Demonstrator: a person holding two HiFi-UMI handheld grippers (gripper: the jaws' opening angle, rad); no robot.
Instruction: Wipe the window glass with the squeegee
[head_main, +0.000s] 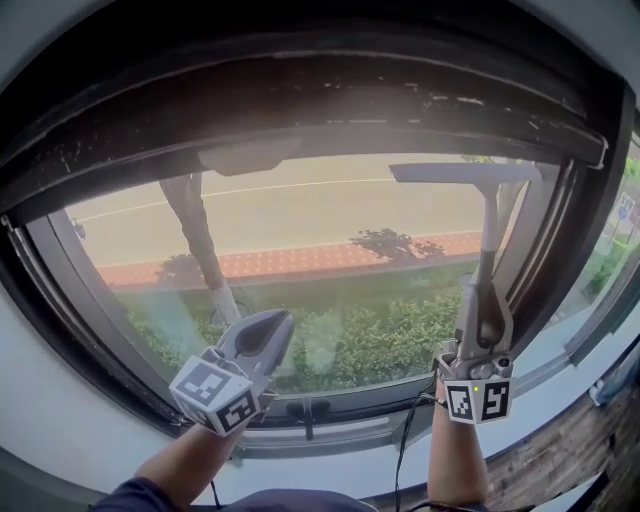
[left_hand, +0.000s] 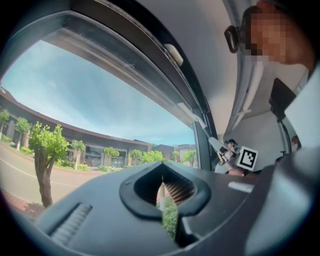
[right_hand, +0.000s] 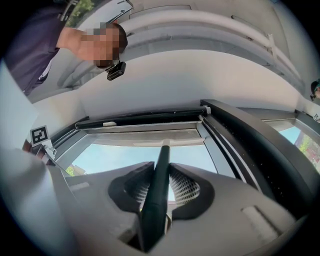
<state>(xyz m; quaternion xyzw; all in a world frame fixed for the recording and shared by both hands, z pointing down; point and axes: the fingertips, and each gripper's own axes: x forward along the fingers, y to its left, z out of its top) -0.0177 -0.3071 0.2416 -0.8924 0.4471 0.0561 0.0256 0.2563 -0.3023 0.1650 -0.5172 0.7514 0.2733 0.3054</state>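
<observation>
The squeegee (head_main: 487, 220) stands upright against the window glass (head_main: 300, 240), its grey blade (head_main: 465, 172) lying level near the top right of the pane. My right gripper (head_main: 483, 318) is shut on the squeegee's dark handle (right_hand: 157, 185), which runs up between the jaws to the blade (right_hand: 165, 143). My left gripper (head_main: 262, 338) hangs low at the left, shut with nothing in it, a little in front of the glass. In the left gripper view the jaws (left_hand: 165, 197) meet with only a thin slit between them.
A dark window frame (head_main: 300, 90) arches over the pane, and a side post (head_main: 585, 200) closes it on the right. A latch (head_main: 308, 410) sits on the lower rail. A white sill (head_main: 560, 400) runs below. Outside are a road, trees and hedges.
</observation>
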